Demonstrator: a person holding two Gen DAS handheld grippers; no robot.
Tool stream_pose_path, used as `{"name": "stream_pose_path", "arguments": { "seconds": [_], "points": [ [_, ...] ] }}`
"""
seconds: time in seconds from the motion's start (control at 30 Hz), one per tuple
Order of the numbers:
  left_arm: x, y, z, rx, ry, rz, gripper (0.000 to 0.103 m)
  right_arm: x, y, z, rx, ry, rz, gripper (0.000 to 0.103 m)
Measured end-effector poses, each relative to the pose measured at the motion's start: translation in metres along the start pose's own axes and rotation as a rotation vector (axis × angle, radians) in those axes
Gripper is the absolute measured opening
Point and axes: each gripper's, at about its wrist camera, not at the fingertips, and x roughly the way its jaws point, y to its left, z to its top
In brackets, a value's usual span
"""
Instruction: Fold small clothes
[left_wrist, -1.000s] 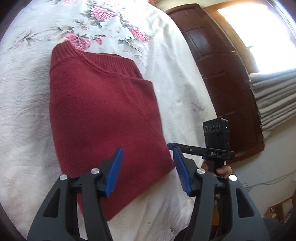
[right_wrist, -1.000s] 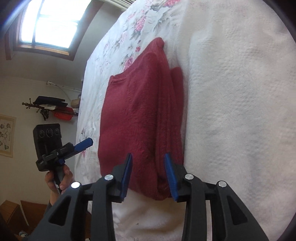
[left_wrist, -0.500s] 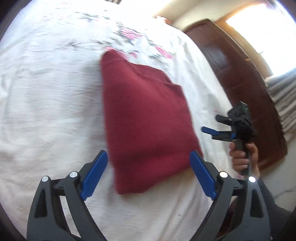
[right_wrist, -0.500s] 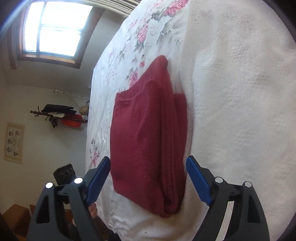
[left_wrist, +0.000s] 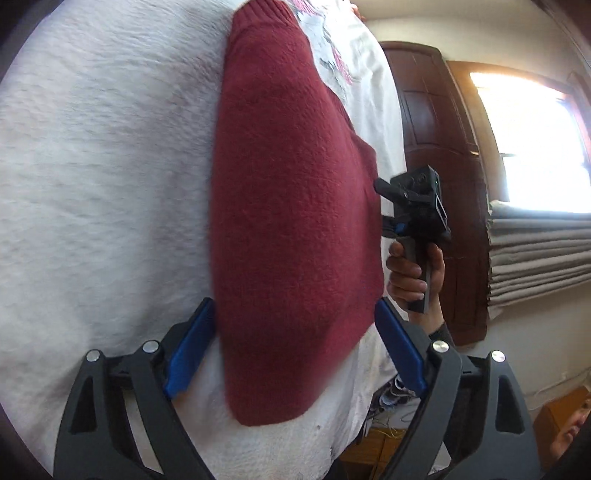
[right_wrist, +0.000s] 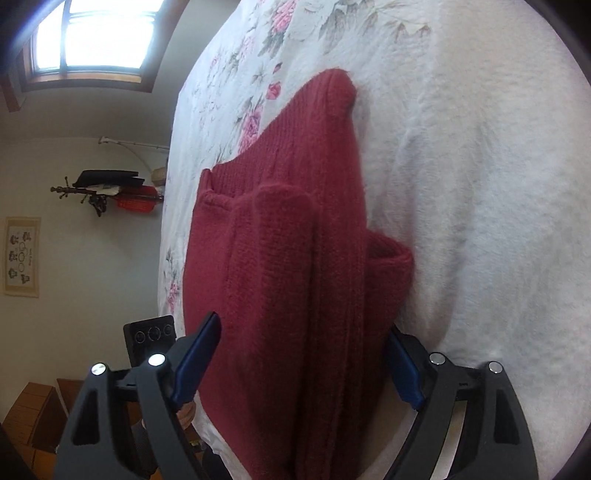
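One folded sweater (left_wrist: 291, 206) of fuzzy dark red knit, ribbed at its hem, lies on a white textured bedspread (left_wrist: 99, 177) with a pink floral print at the far end. Left gripper (left_wrist: 295, 354): jaws spread wide, one blue pad (left_wrist: 188, 354) on each side of the near sweater edge. Right gripper (right_wrist: 303, 369): jaws equally wide, straddling the stacked rounded folds. One hand (left_wrist: 413, 277) holds the right gripper's handle
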Motion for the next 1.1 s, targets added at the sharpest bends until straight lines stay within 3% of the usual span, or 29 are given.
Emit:
{"name": "stream_pose_path", "arguments": {
  "seconds": [0.07, 0.13, 0.17, 0.27, 0.33, 0.37, 0.4, 0.47, 0.63, 0.87, 1.0, 1.1],
  "points": [
    [0.005, 0.003, 0.002, -0.011, 0.007, 0.011, 0.084, 0.004, -0.006, 0.005, -0.016, 0.005, 0.009, 0.082],
    [0.005, -0.001, -0.003, -0.01, 0.015, 0.004, 0.084, -0.001, -0.022, 0.008, 0.024, -0.006, 0.054, 0.067],
    [0.009, -0.008, -0.004, 0.009, 0.021, 0.012, 0.088, -0.006, -0.03, 0.01, 0.044, -0.015, 0.079, 0.065],
    [0.029, -0.016, -0.002, 0.04, 0.032, 0.053, 0.088, 0.002, -0.015, 0.008, -0.006, -0.011, 0.07, 0.073],
    [0.032, -0.014, 0.004, -0.004, 0.006, 0.06, 0.082, 0.013, -0.002, 0.008, -0.043, 0.004, 0.045, 0.073],
    [0.032, -0.012, 0.006, -0.025, 0.003, 0.069, 0.073, 0.016, 0.0, 0.009, -0.042, 0.006, 0.041, 0.069],
    [0.031, -0.011, 0.006, -0.038, 0.004, 0.078, 0.062, 0.018, 0.0, 0.01, -0.029, 0.005, 0.043, 0.053],
    [0.031, -0.016, 0.007, -0.026, 0.024, 0.086, 0.053, 0.016, 0.0, 0.006, -0.016, -0.008, 0.04, 0.044],
    [0.022, -0.033, 0.008, 0.003, 0.005, 0.107, 0.043, 0.003, 0.024, -0.005, -0.034, -0.051, 0.055, 0.037],
    [-0.029, -0.062, -0.018, 0.043, -0.05, 0.085, 0.04, -0.005, 0.082, -0.028, -0.085, -0.07, 0.059, 0.036],
    [-0.079, -0.071, -0.056, 0.061, -0.097, 0.1, 0.04, 0.007, 0.12, -0.061, -0.125, -0.062, 0.122, 0.036],
    [-0.119, -0.062, -0.098, 0.044, -0.144, 0.12, 0.04, 0.038, 0.146, -0.091, -0.144, -0.033, 0.181, 0.036]
  ]
}}
